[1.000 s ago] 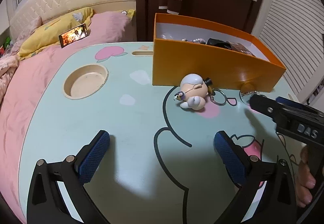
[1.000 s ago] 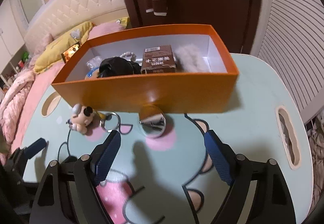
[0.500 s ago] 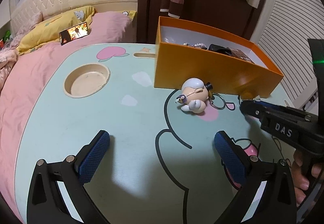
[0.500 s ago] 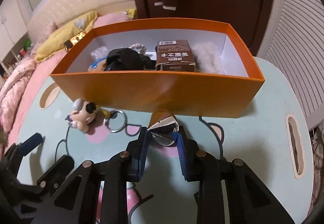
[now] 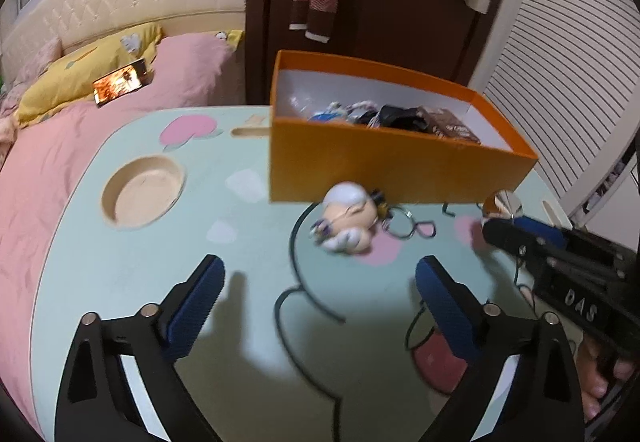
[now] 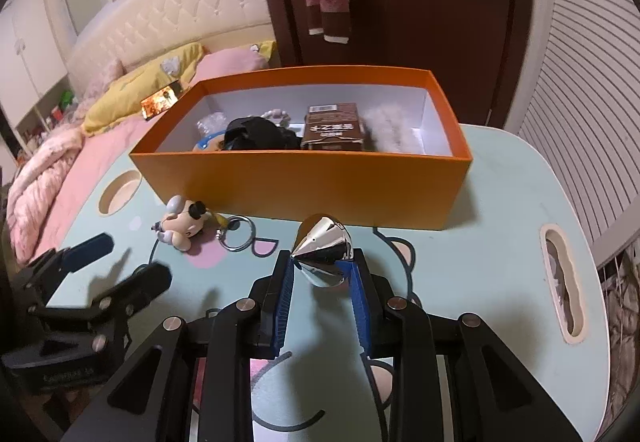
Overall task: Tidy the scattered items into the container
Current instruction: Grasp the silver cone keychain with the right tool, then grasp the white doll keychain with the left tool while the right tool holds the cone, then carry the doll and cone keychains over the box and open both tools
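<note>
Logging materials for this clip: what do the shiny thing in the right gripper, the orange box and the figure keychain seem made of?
Shiny thing: polished metal or chromed plastic; mirror reflections, sharp facets.
Orange box: likely cardboard; matte orange outside, white inside, thin straight walls.
Figure keychain: probably moulded plastic or vinyl, smooth and rounded; its ring looks like metal wire.

Motion-blurred figurine keychain (image 5: 348, 220); box (image 5: 400, 166) contents indistinct

Light: warm, dim indoor.
Shadows: soft, on table (image 5: 120, 282) ahead of left gripper (image 5: 316, 294) fingers.
Glare: silver cone (image 6: 324, 254).
Blur: left view smeared.
Edges: fisheye curvature, dark corners.
</note>
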